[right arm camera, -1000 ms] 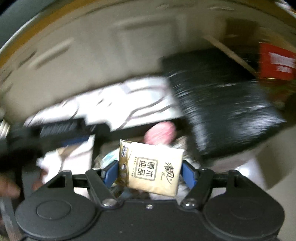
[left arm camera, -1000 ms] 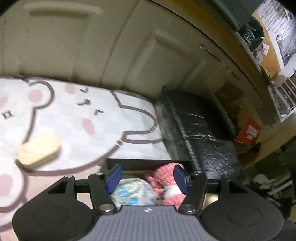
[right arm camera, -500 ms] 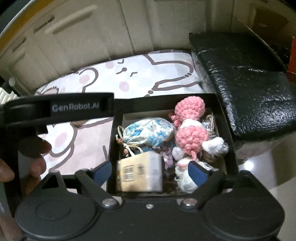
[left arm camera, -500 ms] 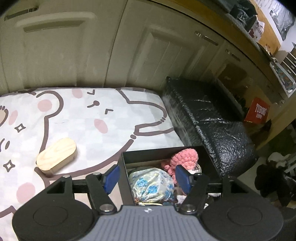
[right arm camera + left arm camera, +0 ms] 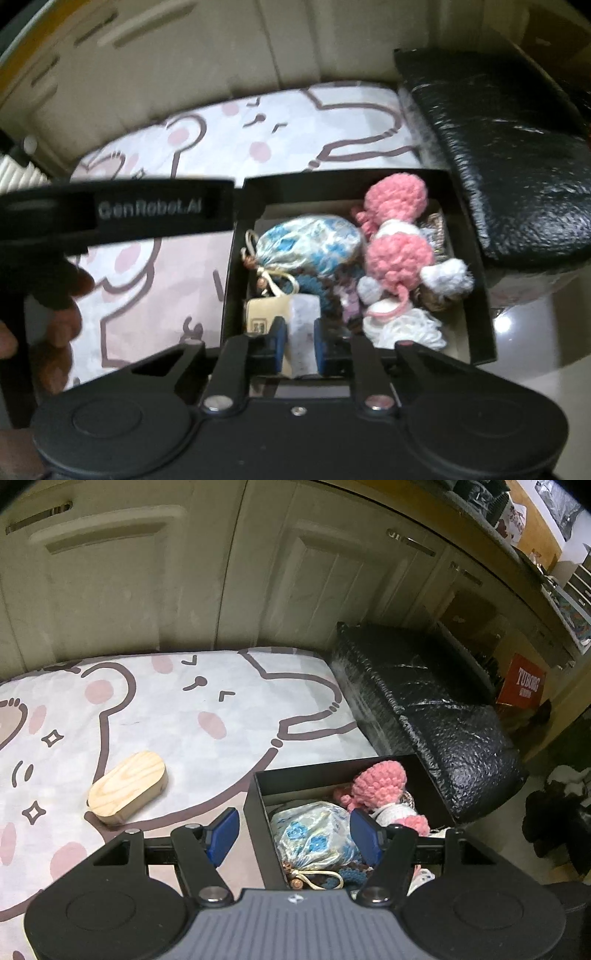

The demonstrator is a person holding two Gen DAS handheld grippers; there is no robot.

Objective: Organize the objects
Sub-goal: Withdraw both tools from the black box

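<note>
A black box [image 5: 258, 812] sits on the bear-print mat and holds a blue-flowered pouch [image 5: 314, 834], a pink crochet toy [image 5: 376, 779] and other small items. My left gripper [image 5: 293, 836] is open, its pads straddling the box's left wall and the pouch without touching them. An oval wooden block [image 5: 127, 786] lies on the mat to its left. In the right wrist view the box [image 5: 476, 288] is seen from above. My right gripper [image 5: 299, 345] is closing, and its pads press the end of a beige tissue pack [image 5: 266, 314] lying in the box's near corner.
A long black wrapped bundle [image 5: 424, 709] borders the mat [image 5: 221, 701] on the right. Cream cabinet doors [image 5: 110, 572] stand behind. A red carton [image 5: 521, 681] sits at the far right. A hand [image 5: 55, 295] holds the left gripper's body [image 5: 147, 210] beside the box.
The tissue pack went from the right gripper's grip above the box to lying inside it with the jaws wide. Now the jaws have narrowed onto its end. The left view rolled and steadied.
</note>
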